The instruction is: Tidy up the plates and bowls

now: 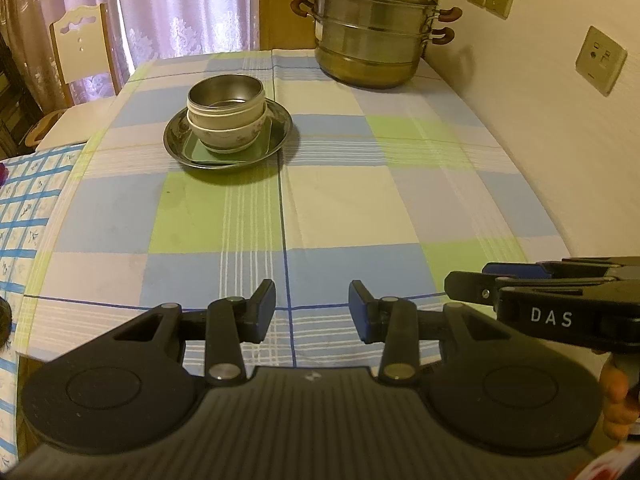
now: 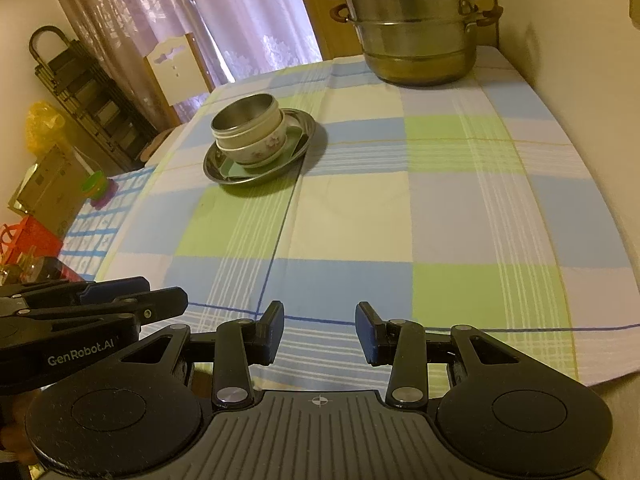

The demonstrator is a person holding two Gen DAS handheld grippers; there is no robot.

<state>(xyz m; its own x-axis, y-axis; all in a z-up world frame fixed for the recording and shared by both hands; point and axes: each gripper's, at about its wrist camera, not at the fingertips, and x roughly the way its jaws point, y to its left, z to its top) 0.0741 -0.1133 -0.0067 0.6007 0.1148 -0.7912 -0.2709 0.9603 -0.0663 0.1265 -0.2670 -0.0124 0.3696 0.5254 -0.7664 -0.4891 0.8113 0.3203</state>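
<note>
A round steel plate [image 1: 182,138] [image 2: 216,168] sits on the checked tablecloth at the far left-centre. On it lies a green square dish [image 1: 198,152] [image 2: 228,170], then a floral ceramic bowl [image 1: 240,136] [image 2: 264,148], then a steel bowl [image 1: 226,98] [image 2: 244,118] stacked on top. My left gripper [image 1: 312,312] is open and empty near the table's front edge. My right gripper [image 2: 320,332] is open and empty, also at the front edge, beside the left one. Each gripper shows at the side of the other's view.
A large stacked steel steamer pot [image 1: 376,28] [image 2: 420,24] stands at the back of the table by the wall. A chair [image 1: 84,44] [image 2: 180,68] stands past the table's left side. A second table with a blue grid cloth [image 1: 24,208] lies to the left.
</note>
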